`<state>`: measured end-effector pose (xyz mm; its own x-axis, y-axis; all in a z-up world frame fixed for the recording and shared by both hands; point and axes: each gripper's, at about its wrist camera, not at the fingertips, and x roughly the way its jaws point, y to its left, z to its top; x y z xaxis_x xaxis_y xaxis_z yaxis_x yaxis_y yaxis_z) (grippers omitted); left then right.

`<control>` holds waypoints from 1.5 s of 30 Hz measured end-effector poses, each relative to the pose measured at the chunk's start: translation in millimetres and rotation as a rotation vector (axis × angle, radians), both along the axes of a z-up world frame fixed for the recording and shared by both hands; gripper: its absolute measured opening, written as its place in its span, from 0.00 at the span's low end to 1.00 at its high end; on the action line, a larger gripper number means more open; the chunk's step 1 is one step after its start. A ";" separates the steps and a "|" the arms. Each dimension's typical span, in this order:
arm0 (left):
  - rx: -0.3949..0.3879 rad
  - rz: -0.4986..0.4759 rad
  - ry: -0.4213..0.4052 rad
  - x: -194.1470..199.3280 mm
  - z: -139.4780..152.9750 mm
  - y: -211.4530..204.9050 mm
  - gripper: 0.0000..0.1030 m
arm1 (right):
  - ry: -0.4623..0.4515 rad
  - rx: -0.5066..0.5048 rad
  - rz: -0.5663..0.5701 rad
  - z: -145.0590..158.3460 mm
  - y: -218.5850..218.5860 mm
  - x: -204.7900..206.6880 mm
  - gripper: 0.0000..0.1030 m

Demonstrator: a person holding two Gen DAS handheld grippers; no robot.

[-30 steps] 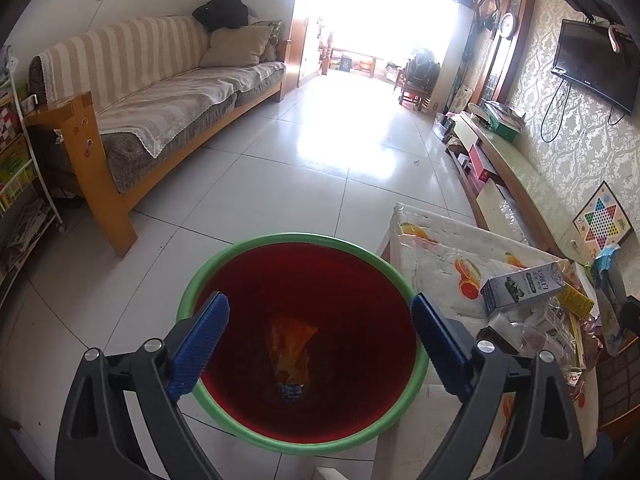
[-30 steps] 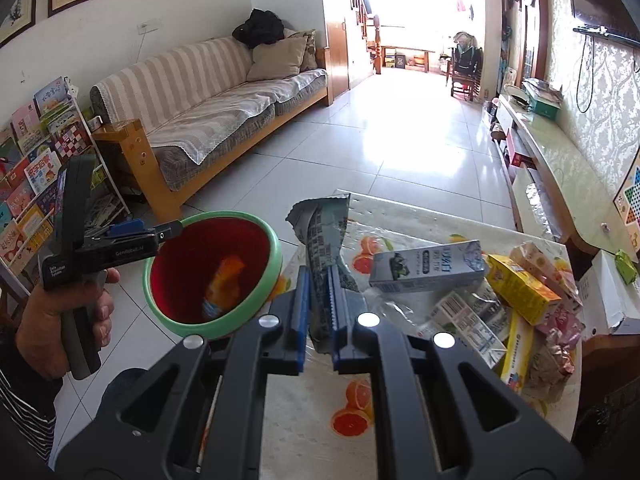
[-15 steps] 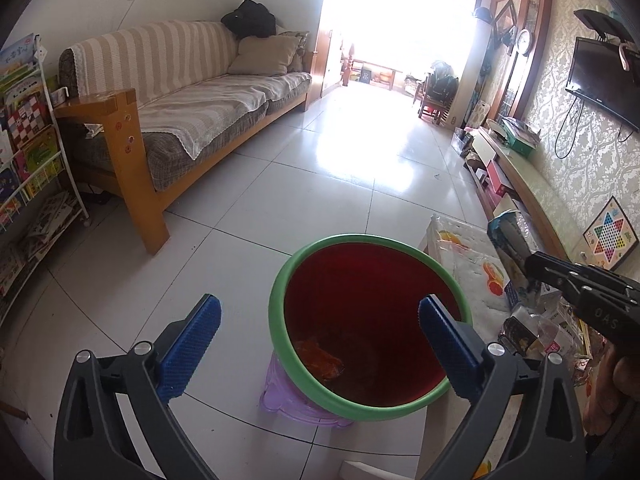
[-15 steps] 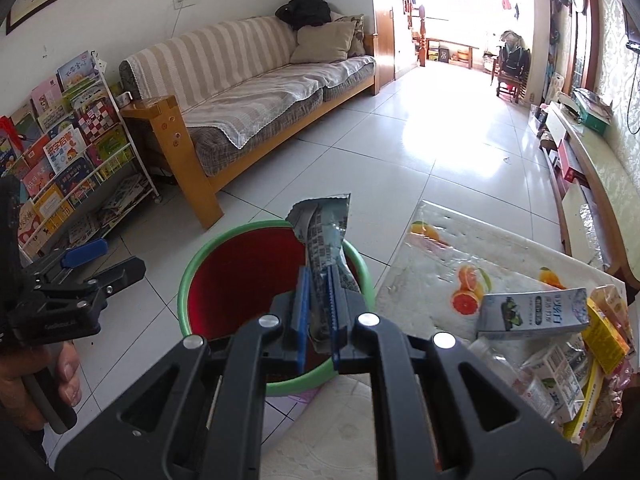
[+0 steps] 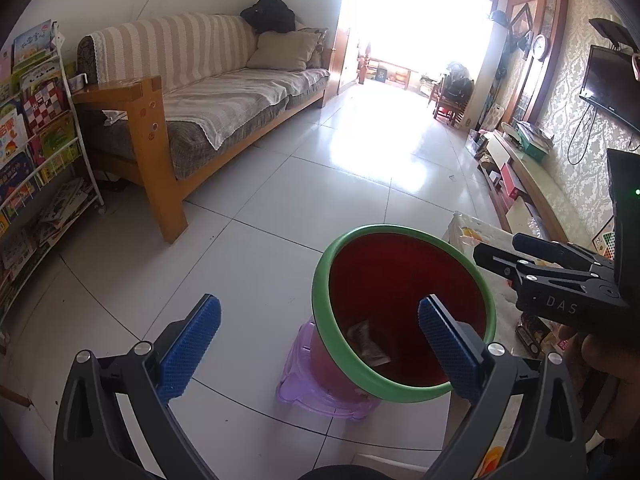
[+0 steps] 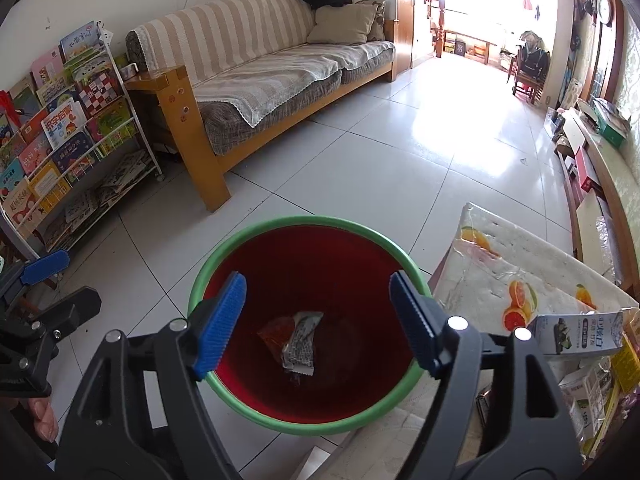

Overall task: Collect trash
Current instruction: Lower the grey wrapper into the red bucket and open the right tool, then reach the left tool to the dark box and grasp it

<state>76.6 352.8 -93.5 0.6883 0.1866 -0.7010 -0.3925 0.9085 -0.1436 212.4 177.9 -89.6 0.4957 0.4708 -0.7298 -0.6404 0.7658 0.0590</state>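
Observation:
A red bin with a green rim (image 6: 256, 236) stands on a purple stool (image 5: 296, 376) beside the table. A grey wrapper (image 6: 301, 344) lies at its bottom on an orange wrapper (image 6: 276, 330); the grey wrapper also shows in the left wrist view (image 5: 366, 342). My right gripper (image 6: 318, 320) is open and empty just above the bin's mouth; it shows from the side in the left wrist view (image 5: 504, 254). My left gripper (image 5: 318, 340) is open and empty, left of the bin (image 5: 320, 280). More trash lies on the table: a white-blue carton (image 6: 576, 334) and other packets (image 6: 588, 396).
The table with a fruit-print cover (image 6: 516, 264) is right of the bin. A wooden sofa (image 6: 256, 80) and a book rack (image 6: 64, 128) stand to the left. A low TV bench (image 5: 532, 184) runs along the right wall. White tiled floor (image 5: 320, 200) lies ahead.
My right gripper opened over the bin and the grey wrapper it held now lies at the bin's bottom. My left gripper drew back to the left of the bin.

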 end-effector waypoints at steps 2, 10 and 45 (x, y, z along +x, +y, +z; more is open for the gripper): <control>0.000 -0.006 -0.004 -0.4 0.0 0.2 0.92 | -0.012 0.005 -0.006 4.3 -0.1 -1.0 0.80; 0.013 -0.054 -0.016 9.4 9.2 -28.7 0.92 | -0.029 0.017 -0.057 15.2 -45.4 -2.6 0.89; -0.272 -0.129 0.241 152.4 -94.5 -273.8 0.92 | -0.013 0.056 -0.514 -6.9 -394.4 -52.0 0.95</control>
<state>228.9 79.0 -187.9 0.5032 -0.1057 -0.8577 -0.3299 0.8938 -0.3037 160.4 -216.4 -96.6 0.6822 0.2024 -0.7026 -0.1835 0.9776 0.1034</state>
